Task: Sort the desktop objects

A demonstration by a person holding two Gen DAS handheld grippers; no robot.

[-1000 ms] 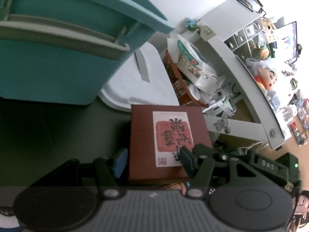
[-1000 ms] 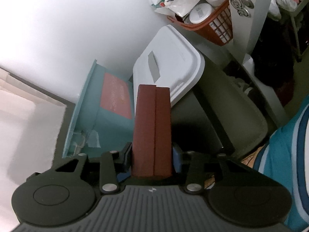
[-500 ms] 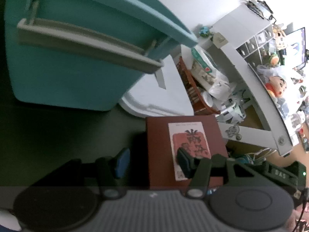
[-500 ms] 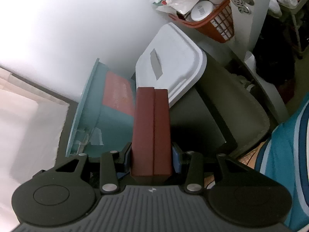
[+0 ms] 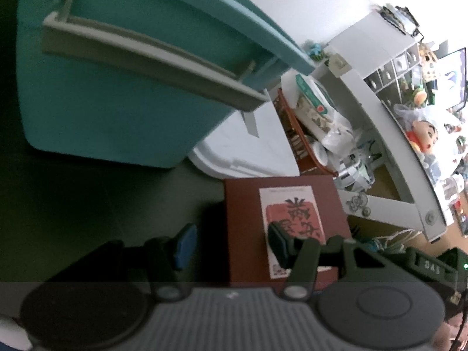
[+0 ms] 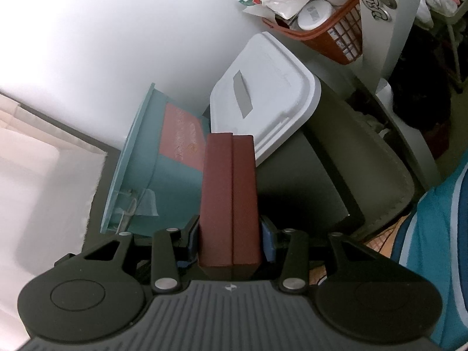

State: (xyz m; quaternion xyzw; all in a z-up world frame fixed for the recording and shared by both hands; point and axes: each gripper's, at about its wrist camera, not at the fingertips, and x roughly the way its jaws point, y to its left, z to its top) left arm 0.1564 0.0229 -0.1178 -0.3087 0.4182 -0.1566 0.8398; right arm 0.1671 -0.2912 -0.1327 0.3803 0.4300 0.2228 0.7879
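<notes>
A dark red-brown box (image 6: 231,199) stands on edge with my right gripper (image 6: 229,234) shut on its two broad sides. In the left wrist view its labelled face (image 5: 286,216) is turned toward the camera. My left gripper (image 5: 231,245) is open. Its blue-padded left finger (image 5: 184,245) hangs clear of the box's left edge, and its right finger (image 5: 278,245) lies in front of the label. A teal bin (image 5: 117,102) with a grey handle stands just beyond; the right wrist view shows the teal bin (image 6: 140,181) with a reddish flat box (image 6: 178,137) inside.
A white lid (image 6: 263,93) lies on the dark mat beside the bin. Behind it stands an orange basket (image 6: 336,38) full of packets and jars. White shelves (image 5: 380,93) with toys run along the right. A person's teal striped sleeve (image 6: 438,234) is close at right.
In the left wrist view the box has slid right relative to my fingers, leaving a gap at the left pad. The teal bin looms larger. The right gripper's hold is unchanged.
</notes>
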